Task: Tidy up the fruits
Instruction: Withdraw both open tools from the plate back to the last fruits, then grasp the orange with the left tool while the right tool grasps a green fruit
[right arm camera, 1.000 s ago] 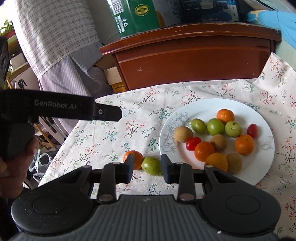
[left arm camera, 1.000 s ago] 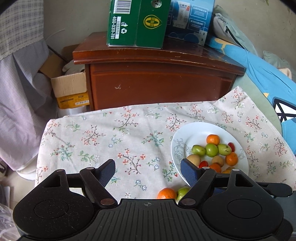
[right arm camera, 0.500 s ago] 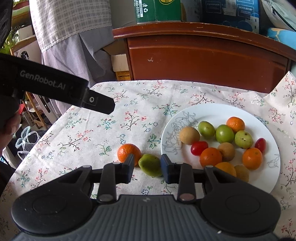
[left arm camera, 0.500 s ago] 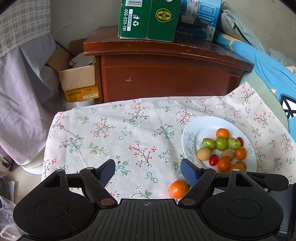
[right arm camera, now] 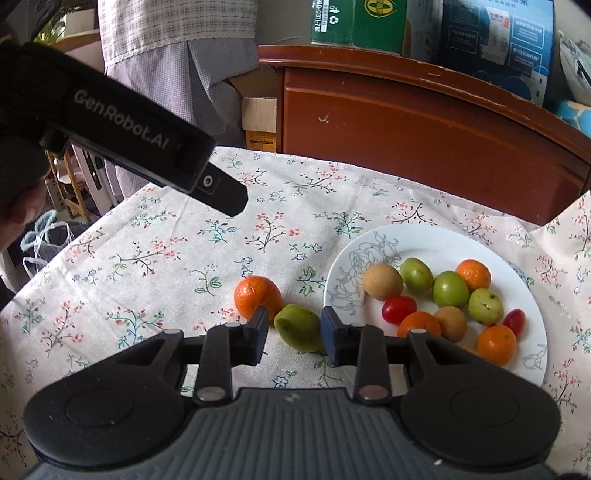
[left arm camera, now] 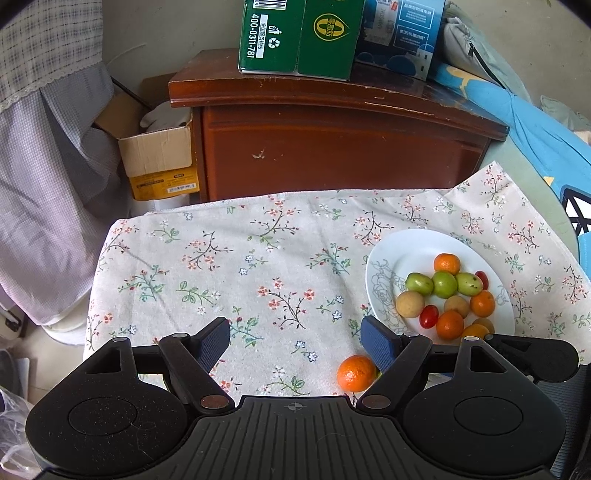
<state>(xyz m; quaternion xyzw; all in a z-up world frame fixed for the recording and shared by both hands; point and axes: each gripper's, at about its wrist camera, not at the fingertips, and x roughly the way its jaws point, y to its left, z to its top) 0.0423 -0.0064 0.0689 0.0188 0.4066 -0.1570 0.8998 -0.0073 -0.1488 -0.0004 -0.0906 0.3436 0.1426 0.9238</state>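
A white plate on the flowered cloth holds several small fruits: oranges, green ones, brownish ones and red tomatoes. It also shows in the left wrist view. A loose orange and a green fruit lie on the cloth left of the plate. My right gripper is narrowly open with the green fruit between its fingers, not clamped. My left gripper is wide open and empty above the cloth, with the loose orange by its right finger.
A brown wooden cabinet stands behind the table with a green carton and a blue box on top. A cardboard box sits on the floor at left. Blue bedding lies at right.
Both grippers have shifted left, so the plate sits further right in each view. The right gripper has come closer to the green fruit. Neither jaw opening has changed.
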